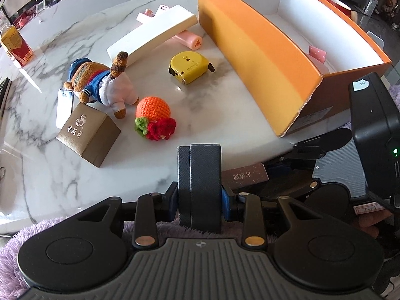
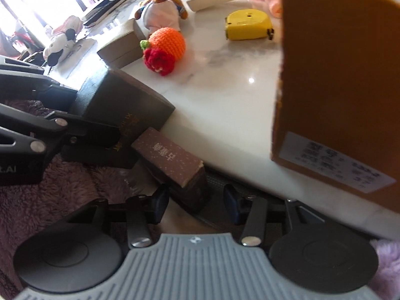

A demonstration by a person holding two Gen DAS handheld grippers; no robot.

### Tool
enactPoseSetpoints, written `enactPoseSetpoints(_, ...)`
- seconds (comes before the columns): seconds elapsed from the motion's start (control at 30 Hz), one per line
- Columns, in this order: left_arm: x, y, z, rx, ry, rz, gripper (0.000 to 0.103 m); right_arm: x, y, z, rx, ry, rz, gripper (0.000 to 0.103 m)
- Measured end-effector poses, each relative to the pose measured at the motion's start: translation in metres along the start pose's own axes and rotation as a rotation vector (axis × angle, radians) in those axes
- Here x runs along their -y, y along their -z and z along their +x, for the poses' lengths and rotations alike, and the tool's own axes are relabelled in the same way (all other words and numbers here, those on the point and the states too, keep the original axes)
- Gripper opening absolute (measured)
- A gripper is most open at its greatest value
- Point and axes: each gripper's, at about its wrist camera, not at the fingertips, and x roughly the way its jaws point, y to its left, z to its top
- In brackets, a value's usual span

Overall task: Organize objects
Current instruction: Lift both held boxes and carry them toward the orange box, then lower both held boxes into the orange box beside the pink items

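My left gripper [image 1: 199, 150] is shut and empty above the near table edge. My right gripper [image 2: 190, 175] is shut on a small brown dotted box [image 2: 167, 157], also visible in the left wrist view [image 1: 246, 175], held low off the table's edge. On the marble table lie a crocheted orange [image 1: 153, 108], a yellow tape measure [image 1: 190, 67], a plush bear [image 1: 100, 82], a brown gift box [image 1: 87, 135] and a long white box [image 1: 152, 35]. The big orange box [image 1: 262, 57] stands open at the right.
A pink item [image 1: 192, 40] lies under the white box and another pink item [image 1: 317, 53] sits inside the orange box. A red and yellow carton [image 1: 16, 46] stands at the far left. A purple fluffy cloth [image 2: 50, 180] lies below the table edge.
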Motion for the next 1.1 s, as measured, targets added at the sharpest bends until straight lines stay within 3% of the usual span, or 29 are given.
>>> enactPoseSetpoints(0.1, -0.001, 0.000, 0.000, 0.000, 0.004, -0.003, 0.039, -0.006, -0.001, 0.003, 0.038, -0.022, -0.063, 0.055)
enactPoseSetpoints(0.27, -0.002, 0.000, 0.000, 0.001, 0.006, -0.005, 0.039, -0.007, 0.000, 0.003, 0.055, -0.039, -0.078, 0.050)
enactPoseSetpoints(0.43, -0.006, 0.001, -0.001, 0.009, 0.014, -0.030, 0.038, -0.013, 0.002, 0.000, 0.062, -0.030, -0.106, 0.039)
enactPoseSetpoints(0.63, -0.011, 0.001, -0.010, 0.051, 0.027, -0.072, 0.038, -0.022, 0.008, -0.032, 0.122, -0.019, -0.114, 0.032)
enactPoseSetpoints(0.7, -0.016, 0.001, -0.015, 0.065, 0.035, -0.098, 0.038, -0.023, 0.007, -0.045, 0.159, -0.046, -0.088, 0.024)
enactPoseSetpoints(0.83, -0.026, -0.003, -0.034, 0.107, 0.114, -0.172, 0.038, -0.021, -0.001, -0.077, 0.203, -0.056, 0.001, 0.024)
enactPoseSetpoints(1.1, -0.023, -0.030, -0.090, 0.249, 0.202, -0.202, 0.038, -0.003, -0.006, -0.155, 0.291, -0.112, 0.184, 0.024)
